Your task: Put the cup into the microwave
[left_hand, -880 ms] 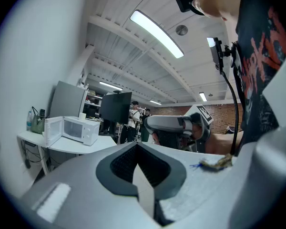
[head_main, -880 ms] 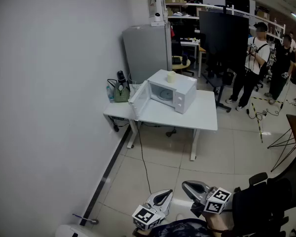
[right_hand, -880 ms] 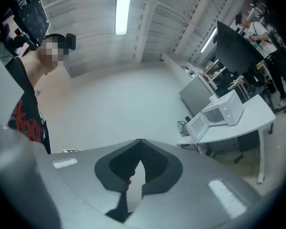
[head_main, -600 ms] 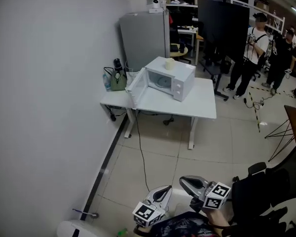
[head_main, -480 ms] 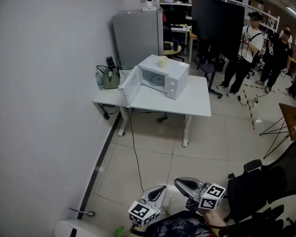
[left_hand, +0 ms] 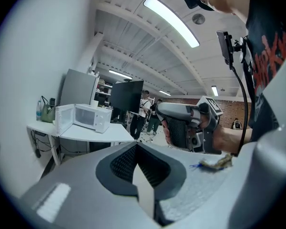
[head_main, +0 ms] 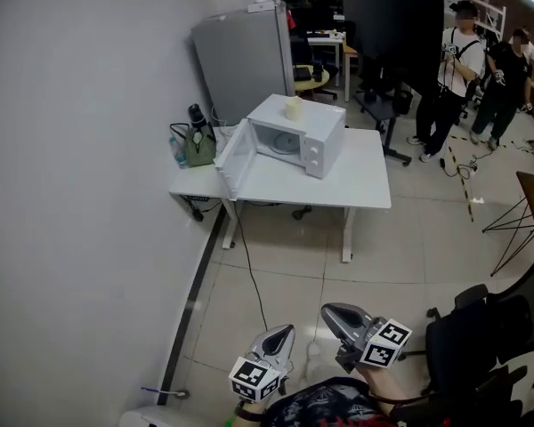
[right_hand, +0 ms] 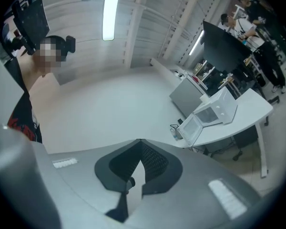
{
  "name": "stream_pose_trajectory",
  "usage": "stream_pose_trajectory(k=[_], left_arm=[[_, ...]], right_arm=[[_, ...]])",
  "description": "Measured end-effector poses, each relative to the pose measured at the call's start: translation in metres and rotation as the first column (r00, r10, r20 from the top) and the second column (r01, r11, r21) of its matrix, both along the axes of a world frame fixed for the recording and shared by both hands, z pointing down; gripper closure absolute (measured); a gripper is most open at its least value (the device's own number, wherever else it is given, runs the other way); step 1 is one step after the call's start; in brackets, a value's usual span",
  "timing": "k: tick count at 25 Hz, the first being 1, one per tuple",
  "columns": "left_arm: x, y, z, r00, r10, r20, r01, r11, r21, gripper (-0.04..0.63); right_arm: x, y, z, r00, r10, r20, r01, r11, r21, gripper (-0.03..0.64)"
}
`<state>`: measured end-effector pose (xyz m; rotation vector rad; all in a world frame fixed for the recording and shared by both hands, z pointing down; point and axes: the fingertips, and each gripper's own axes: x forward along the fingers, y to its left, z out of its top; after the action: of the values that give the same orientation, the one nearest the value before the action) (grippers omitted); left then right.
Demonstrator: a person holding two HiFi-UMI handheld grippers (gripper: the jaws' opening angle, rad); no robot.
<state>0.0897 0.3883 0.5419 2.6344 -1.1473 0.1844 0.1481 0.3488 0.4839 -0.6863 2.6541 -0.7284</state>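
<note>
Little was seen to have changed over the last sec.: the head view had been swung slightly, and the desk (head_main: 356,194) w/ the microwave (head_main: 325,145) was still kept well apart from the grippers, across bare floor (head_main: 285,265). The left gripper (head_main: 286,330) and right gripper (head_main: 327,311) were still held low, at the bottom edge of the head view. Both were shown closed in their own views, jaws pressed together w/ nothing btwn them.

The cup (head_main: 293,108) was left on top of the microwave, toward its back, untouched. The microwave was set near the desk's back edge, approx. midway along, its door (head_main: 234,160) swung open toward the left edge. Judged from this, the task was hardly begun. The desk had yet to be reached, and a gripper would need to be opened before the cup could be taken.

Much was cut off or hard to read. The grippers' rear ends were cropped by the frame's bottom edge. The cup was too small for any handle or contents to be made out. The microwave's cavity was only partly seen past the door. A bag (head_main: 198,147) at the desk's back left corner could not be read in detail.
</note>
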Motion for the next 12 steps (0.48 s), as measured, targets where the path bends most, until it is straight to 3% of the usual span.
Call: stream_pose_trajectory(k=[9,12], left_arm=[[0.006,-0.101,-0.01,0.998,0.013,0.067,-0.012,1.0,-0.013,0.594],[0.02,-0.12,-0.003,0.997,0.043,0.063,-0.04,0.998,-0.039,0.594]], right_arm=[[0.012,-0.097,-0.011,1.0,0.026,0.015,-0.026,0.999,0.033,0.617],[0.015,-0.124,0.002,1.0,0.03,-0.006,-0.03,1.0,-0.004,0.617]])
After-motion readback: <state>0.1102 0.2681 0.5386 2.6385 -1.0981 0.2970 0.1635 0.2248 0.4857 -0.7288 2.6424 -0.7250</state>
